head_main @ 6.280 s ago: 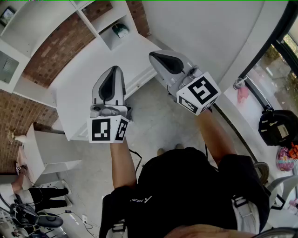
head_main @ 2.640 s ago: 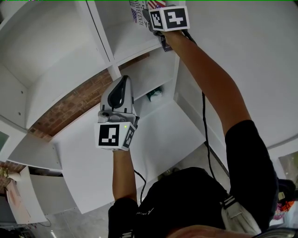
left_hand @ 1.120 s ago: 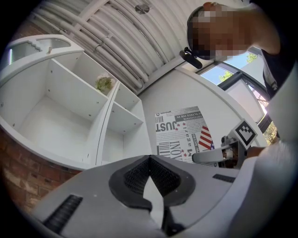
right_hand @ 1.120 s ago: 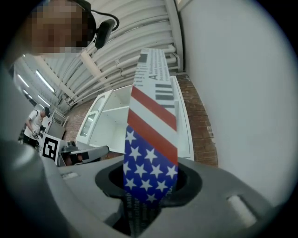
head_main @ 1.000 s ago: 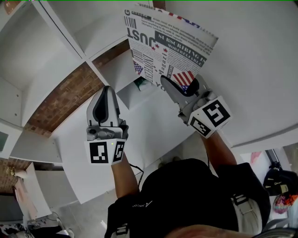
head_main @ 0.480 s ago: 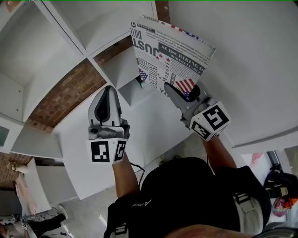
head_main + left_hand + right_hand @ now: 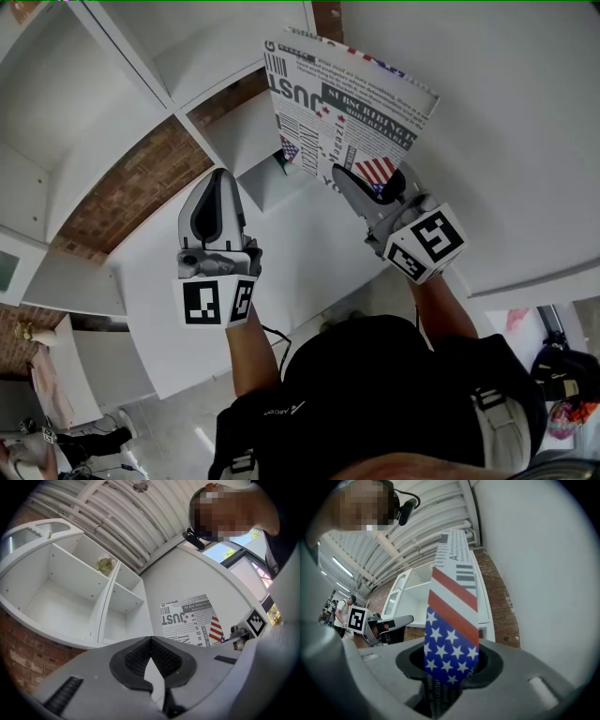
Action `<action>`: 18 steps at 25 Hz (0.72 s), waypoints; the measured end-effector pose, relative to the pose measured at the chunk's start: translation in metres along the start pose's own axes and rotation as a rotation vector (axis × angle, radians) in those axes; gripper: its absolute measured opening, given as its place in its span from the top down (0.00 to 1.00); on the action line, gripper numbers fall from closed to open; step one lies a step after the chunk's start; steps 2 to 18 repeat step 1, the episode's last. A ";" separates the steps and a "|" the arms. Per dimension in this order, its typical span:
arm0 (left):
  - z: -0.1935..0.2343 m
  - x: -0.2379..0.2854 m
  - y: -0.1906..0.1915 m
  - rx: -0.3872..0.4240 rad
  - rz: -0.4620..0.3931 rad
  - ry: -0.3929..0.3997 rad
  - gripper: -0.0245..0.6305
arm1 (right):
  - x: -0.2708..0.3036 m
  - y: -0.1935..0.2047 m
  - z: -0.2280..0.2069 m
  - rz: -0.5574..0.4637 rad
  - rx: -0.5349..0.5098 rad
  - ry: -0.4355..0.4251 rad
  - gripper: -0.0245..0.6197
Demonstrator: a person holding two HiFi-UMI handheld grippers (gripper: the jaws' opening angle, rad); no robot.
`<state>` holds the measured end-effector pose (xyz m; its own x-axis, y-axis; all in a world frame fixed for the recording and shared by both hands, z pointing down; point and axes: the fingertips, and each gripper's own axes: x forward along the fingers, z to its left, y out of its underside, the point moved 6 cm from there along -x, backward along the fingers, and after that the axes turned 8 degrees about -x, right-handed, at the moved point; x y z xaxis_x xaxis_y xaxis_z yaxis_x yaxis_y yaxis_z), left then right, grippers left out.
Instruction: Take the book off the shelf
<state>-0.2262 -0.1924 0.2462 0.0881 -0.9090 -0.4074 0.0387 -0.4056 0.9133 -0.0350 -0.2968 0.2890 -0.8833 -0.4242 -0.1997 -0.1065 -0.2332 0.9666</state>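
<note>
The book [image 7: 342, 122] has a newspaper-print cover with a stars-and-stripes corner. It is off the white shelf unit [image 7: 178, 103], held upright in the air in front of the wall. My right gripper [image 7: 364, 186] is shut on its lower edge. In the right gripper view the book's spine [image 7: 452, 620] stands straight up between the jaws of the right gripper [image 7: 449, 670]. My left gripper [image 7: 214, 202] hangs to the left of the book, shut and holding nothing. The left gripper view shows the left gripper [image 7: 151, 665] with its pads together and the book [image 7: 187, 620] to its right.
The shelf's compartments near me look bare, apart from a small green thing [image 7: 282, 163] in a low one and a pale plant [image 7: 105, 564] in another. Brick wall [image 7: 141, 183] shows behind the unit. A white cabinet top [image 7: 309, 262] lies below the grippers. Bags [image 7: 562, 375] sit low right.
My right gripper reached up to the shelf, took hold of the book and brought it down and out. Over the last second it has barely shifted. The left gripper has stayed put.
</note>
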 end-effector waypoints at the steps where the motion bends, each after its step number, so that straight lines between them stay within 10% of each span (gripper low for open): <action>1: 0.000 0.000 0.000 0.000 0.001 -0.001 0.97 | 0.000 0.000 0.000 0.000 0.001 -0.001 0.72; 18: 0.000 0.000 0.000 0.000 0.001 -0.001 0.97 | 0.000 0.000 0.000 0.000 0.001 -0.001 0.72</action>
